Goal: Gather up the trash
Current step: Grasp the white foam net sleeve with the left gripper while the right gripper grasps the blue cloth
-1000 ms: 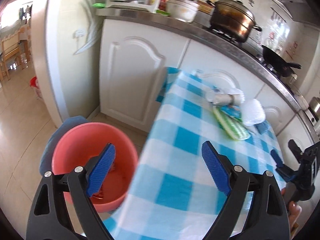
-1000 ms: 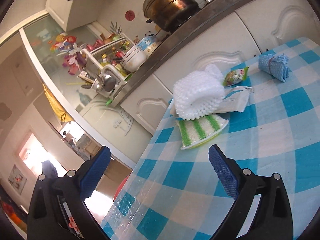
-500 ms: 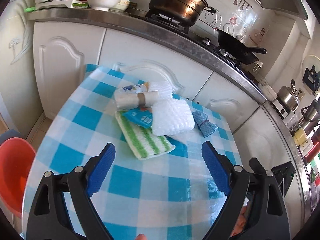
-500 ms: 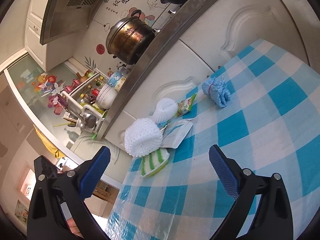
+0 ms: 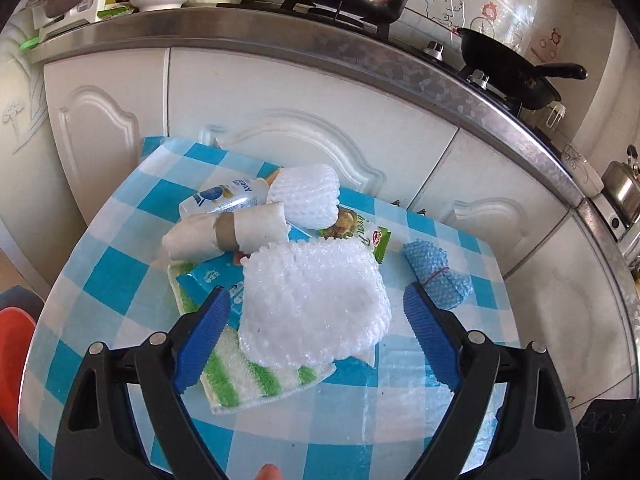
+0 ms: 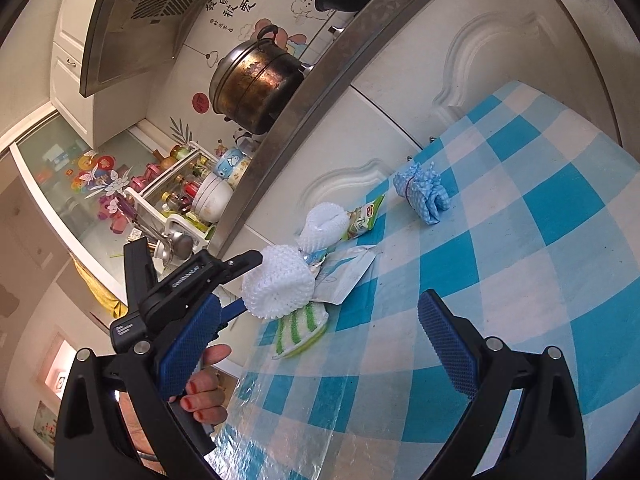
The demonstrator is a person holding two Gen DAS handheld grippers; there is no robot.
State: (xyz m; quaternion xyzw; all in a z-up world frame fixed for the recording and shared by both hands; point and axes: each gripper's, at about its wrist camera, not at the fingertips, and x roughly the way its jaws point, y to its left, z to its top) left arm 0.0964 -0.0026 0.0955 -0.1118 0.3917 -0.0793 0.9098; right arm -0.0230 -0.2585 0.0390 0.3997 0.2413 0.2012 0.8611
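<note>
- Red bin sits off the table's left edge, below it; we see only a sliver of rim, contents not visible. Probably where the trash is meant to go.
- Trash is heaped in one pile at the table's far-left end: striped cloth at the bottom, blue pack on it, taped roll and bottle behind.
- We hold the left gripper angled down over the pile, jaws wide apart, straddling the white foam net. Pads not touching it, nothing gripped.
- We read this as lining up to pinch the net, since it's on top.
- Second net and green wrapper lie just behind.
- Blue net bundle lies apart, right of the pile.
- Right gripper hovers near level over bare cloth, jaws apart and empty, clear of the pile so the left can work.
</note>
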